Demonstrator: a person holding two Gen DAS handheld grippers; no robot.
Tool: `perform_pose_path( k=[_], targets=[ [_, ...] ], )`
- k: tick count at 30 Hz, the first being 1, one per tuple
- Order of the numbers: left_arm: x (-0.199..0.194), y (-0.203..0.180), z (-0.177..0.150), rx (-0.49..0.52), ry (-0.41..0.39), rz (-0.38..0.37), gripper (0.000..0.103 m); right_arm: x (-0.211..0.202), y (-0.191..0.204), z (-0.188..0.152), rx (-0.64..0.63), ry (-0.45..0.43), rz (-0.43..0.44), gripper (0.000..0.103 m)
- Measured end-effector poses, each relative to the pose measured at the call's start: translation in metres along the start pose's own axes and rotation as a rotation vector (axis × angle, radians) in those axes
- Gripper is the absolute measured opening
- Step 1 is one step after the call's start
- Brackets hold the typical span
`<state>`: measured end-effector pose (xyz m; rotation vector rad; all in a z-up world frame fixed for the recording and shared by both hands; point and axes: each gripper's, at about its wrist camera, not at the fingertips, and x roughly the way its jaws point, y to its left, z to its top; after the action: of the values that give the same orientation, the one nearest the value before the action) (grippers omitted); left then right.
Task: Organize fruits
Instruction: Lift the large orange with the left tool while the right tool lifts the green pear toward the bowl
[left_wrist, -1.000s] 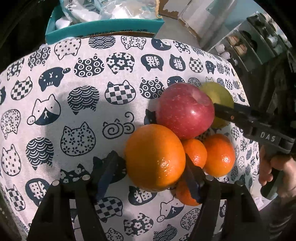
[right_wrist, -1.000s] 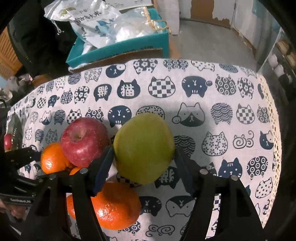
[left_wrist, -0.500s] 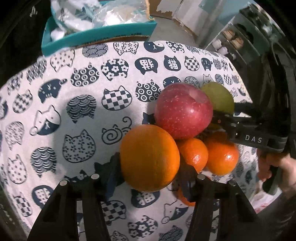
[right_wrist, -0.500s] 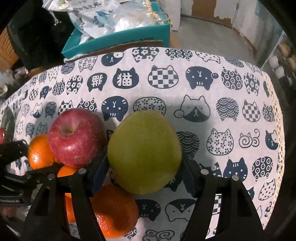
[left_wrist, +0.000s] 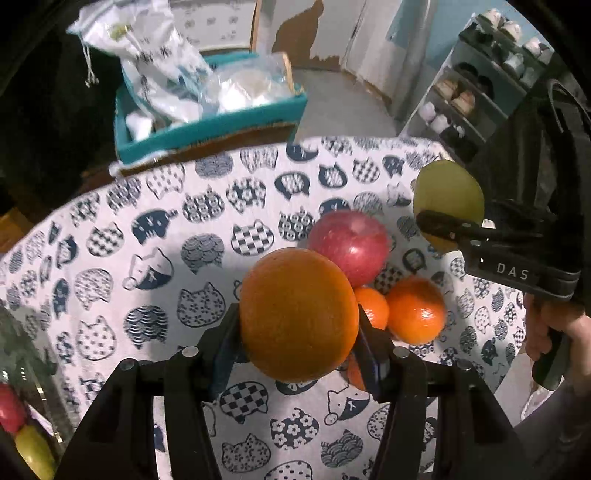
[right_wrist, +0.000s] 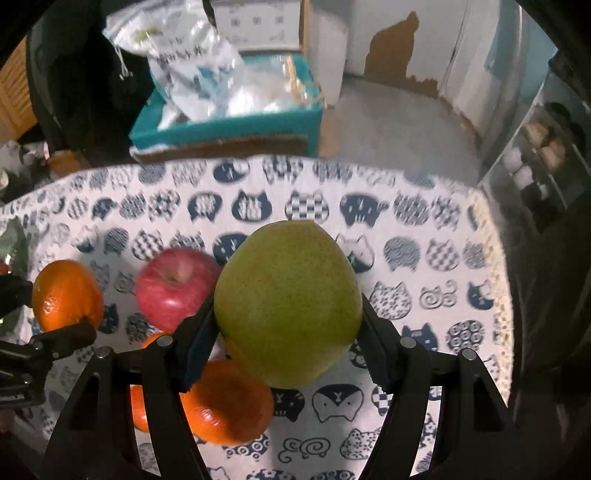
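A large orange (left_wrist: 299, 314) hangs above the cat-print tablecloth (left_wrist: 155, 236), and my left gripper (left_wrist: 295, 332) is shut on it. My right gripper (right_wrist: 288, 325) is shut on a green pear (right_wrist: 288, 306), also lifted off the cloth. On the cloth below lie a red apple (left_wrist: 351, 245), a small tangerine (left_wrist: 373, 308) and an orange (left_wrist: 415, 310). In the right wrist view the apple (right_wrist: 173, 288) sits left of the pear, with an orange (right_wrist: 229, 402) under my fingers.
A teal box (left_wrist: 207, 129) full of plastic bags stands beyond the table's far edge. A shoe rack (left_wrist: 480, 92) is at the right. A clear container (left_wrist: 22, 424) with red and green fruit shows at the lower left. A hand (left_wrist: 546, 332) holds the right gripper.
The left jaws closed onto the large orange. Both grippers then rose, lifting the orange and the pear off the cloth. The apple and smaller oranges stayed put.
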<state>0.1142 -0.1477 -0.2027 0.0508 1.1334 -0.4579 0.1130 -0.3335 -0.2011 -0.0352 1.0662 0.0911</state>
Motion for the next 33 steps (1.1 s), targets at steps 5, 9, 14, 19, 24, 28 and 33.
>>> perform_pose_path(
  k=[5,9,14,19,24,28,33],
  targets=[
    [-0.034,-0.006,0.001,0.025,-0.071,0.025,0.058,-0.035,0.009,0.008,-0.006,-0.072,0.001,0.070],
    [-0.062,-0.015,0.001,0.051,-0.133,0.039,0.058,-0.060,0.017,0.012,-0.012,-0.123,0.010,0.070],
    [-0.089,-0.019,0.000,0.051,-0.173,0.028,0.058,-0.095,0.027,0.017,-0.024,-0.190,0.030,0.070],
    [-0.113,-0.018,-0.003,0.042,-0.199,0.013,0.058,-0.122,0.037,0.020,-0.040,-0.240,0.048,0.070],
    [-0.135,-0.012,-0.006,0.020,-0.231,0.004,0.058,-0.146,0.049,0.024,-0.054,-0.285,0.074,0.070],
    [-0.153,-0.006,-0.006,0.009,-0.261,0.008,0.058,-0.161,0.059,0.026,-0.061,-0.312,0.097,0.070],
    [-0.173,-0.002,-0.010,0.018,-0.297,0.036,0.058,-0.176,0.072,0.030,-0.072,-0.339,0.129,0.070]
  ],
)
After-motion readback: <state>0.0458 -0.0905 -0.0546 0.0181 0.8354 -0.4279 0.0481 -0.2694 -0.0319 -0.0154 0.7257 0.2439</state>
